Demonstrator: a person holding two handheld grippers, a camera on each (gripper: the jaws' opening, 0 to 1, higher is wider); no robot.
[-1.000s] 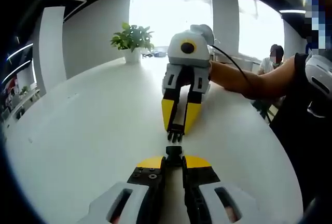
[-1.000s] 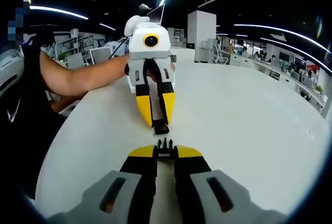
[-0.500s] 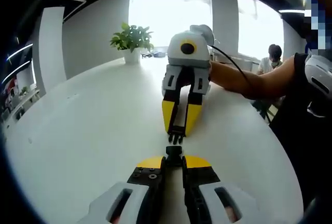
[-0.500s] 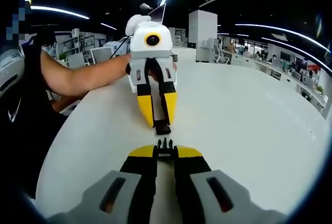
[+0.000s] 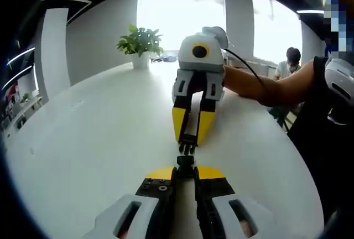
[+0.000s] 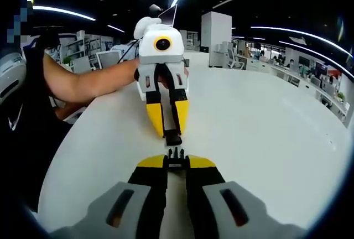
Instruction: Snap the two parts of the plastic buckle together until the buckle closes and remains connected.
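My left gripper [image 5: 185, 171] is shut on the black socket half of the buckle [image 5: 185, 162], which pokes out between its yellow tips. Facing it, my right gripper [image 5: 188, 135] is shut on the black pronged half [image 5: 187, 147], prongs aimed at the socket. A small gap separates the two halves just above the white table [image 5: 94, 134]. In the right gripper view, my right gripper [image 6: 176, 162] holds the pronged half [image 6: 176, 154], and the left gripper [image 6: 168, 129] holds the socket half [image 6: 173, 138] opposite, nearly in line.
A potted plant [image 5: 140, 42] stands at the table's far edge. The person's forearm [image 5: 260, 87] reaches in from the right, and another person [image 5: 290, 62] sits beyond. Office desks [image 6: 287, 70] lie past the table.
The two grippers have edged slightly towards each other, so the gap between the buckle halves is a little smaller. Both grips are unchanged.
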